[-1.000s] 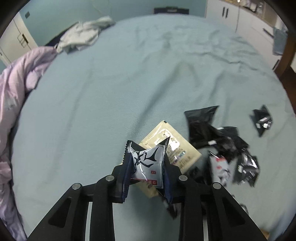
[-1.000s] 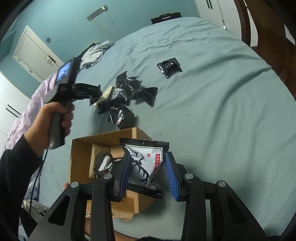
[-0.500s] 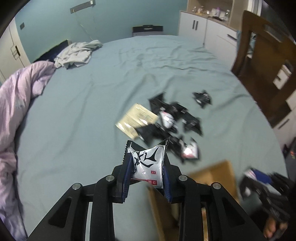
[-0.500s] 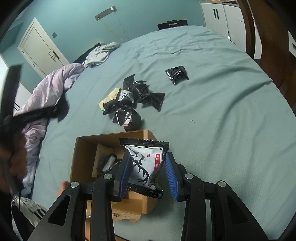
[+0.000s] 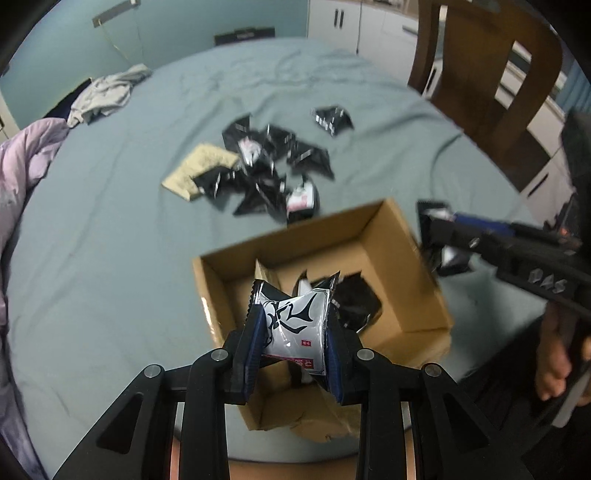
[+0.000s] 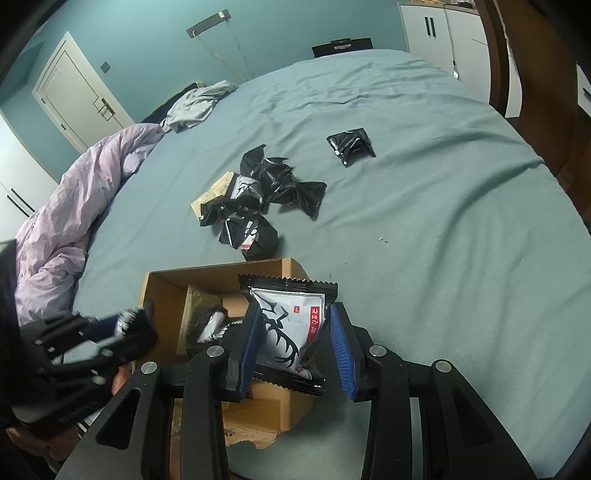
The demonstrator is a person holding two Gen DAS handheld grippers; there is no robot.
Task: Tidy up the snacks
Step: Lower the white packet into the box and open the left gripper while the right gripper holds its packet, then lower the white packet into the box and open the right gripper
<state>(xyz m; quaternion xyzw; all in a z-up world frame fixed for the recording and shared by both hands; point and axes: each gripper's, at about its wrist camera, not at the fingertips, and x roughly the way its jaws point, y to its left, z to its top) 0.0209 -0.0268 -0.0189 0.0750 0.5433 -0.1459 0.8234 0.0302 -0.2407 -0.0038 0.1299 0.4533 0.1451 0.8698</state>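
My left gripper (image 5: pixel 293 325) is shut on a white and black snack packet (image 5: pixel 291 328) and holds it above the open cardboard box (image 5: pixel 373 225). My right gripper (image 6: pixel 295 332) holds a white snack packet with an antler print (image 6: pixel 288 332) at the box's right edge (image 6: pixel 291 264); the right pad stands slightly off the packet. Several packets lie inside the box (image 6: pixel 207 325). A pile of black packets (image 6: pixel 258 199) and a tan packet (image 6: pixel 216 190) lie on the bed beyond the box. One black packet (image 6: pixel 351 146) lies apart.
The teal bed sheet (image 6: pixel 443 221) spreads all around. A purple duvet (image 6: pixel 74 206) lies at the left and grey clothes (image 6: pixel 199 103) at the far end. A wooden chair (image 5: pixel 491 81) stands at the right. White cabinets (image 6: pixel 443 33) line the far wall.
My left gripper has swung with its packet from the pile on the bed to above the box. My right gripper has held its packet almost still by the box.
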